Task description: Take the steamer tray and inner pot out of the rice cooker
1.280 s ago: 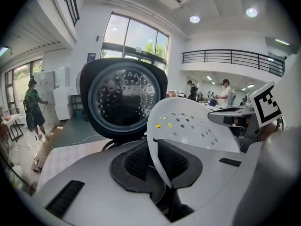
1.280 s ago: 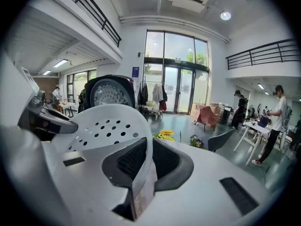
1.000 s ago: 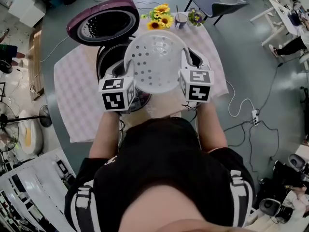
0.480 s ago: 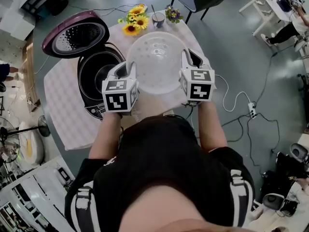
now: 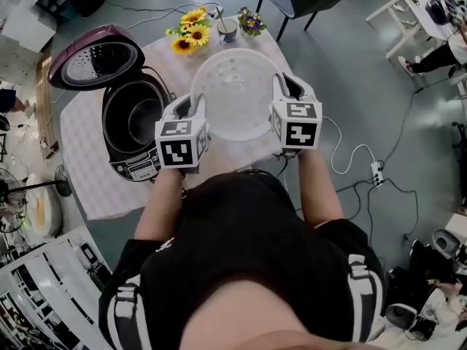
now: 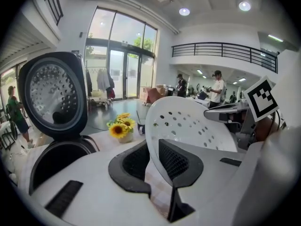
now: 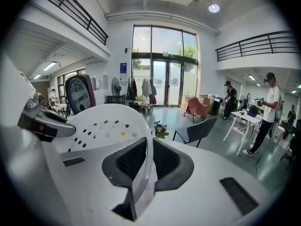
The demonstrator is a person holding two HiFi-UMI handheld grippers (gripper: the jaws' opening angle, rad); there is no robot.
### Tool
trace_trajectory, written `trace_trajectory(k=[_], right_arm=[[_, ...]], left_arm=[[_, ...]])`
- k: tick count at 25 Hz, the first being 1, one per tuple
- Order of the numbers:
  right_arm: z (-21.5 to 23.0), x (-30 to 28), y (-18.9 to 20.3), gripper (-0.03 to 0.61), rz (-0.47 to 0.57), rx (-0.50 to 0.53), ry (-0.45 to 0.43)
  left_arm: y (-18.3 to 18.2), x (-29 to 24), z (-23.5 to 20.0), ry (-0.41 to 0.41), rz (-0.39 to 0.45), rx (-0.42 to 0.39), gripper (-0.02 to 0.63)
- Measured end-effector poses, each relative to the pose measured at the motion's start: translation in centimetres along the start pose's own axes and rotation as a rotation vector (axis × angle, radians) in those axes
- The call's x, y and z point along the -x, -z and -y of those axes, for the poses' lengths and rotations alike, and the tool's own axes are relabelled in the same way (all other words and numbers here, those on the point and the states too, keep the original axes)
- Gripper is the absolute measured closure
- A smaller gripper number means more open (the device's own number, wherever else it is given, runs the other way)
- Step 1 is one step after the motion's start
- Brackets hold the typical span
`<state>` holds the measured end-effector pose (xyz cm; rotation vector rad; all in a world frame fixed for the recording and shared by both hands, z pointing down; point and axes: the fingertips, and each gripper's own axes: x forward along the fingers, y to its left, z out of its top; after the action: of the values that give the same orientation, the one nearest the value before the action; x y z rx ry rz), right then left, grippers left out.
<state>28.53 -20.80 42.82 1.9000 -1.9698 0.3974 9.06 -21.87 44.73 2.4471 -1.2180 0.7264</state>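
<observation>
Left gripper (image 5: 194,105) and right gripper (image 5: 282,87), in our head view, clamp opposite rims of the steamer tray (image 5: 235,93), aloft over the table (image 5: 91,152) beside the rice cooker (image 5: 135,168). Left gripper view: we pinch only thin rim, which may slip. Right gripper view: the same, so uneven hands would tip it.

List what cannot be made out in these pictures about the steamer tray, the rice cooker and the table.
- Table surface beneath the steamer tray: head view, hidden by the tray.
- Print on the rice cooker front: head view, too small to read.
- Contents of the cup between the flowers: head view, too small.
- Near edge of the table: head view, hidden by the person's torso.
</observation>
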Motion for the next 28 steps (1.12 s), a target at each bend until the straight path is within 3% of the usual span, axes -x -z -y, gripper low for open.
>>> trace_trajectory(k=[6, 18, 28], right_arm=[[2.2, -2.3, 1.0, 0.537, -0.022, 0.022, -0.051], [4.6, -9.3, 3.1, 0.538, -0.074, 0.003, -0.099], [4.7, -14.8, 5.6, 0.539, -0.142, -0.041, -0.098]], left_arm=[[0.2, -2.8, 1.2, -0.027, -0.011, 0.030, 0.557], [-0.1, -10.0, -0.8, -0.101, -0.010, 0.043, 0.566], [2.4, -15.5, -3.7, -0.124, -0.030, 0.174, 0.584]])
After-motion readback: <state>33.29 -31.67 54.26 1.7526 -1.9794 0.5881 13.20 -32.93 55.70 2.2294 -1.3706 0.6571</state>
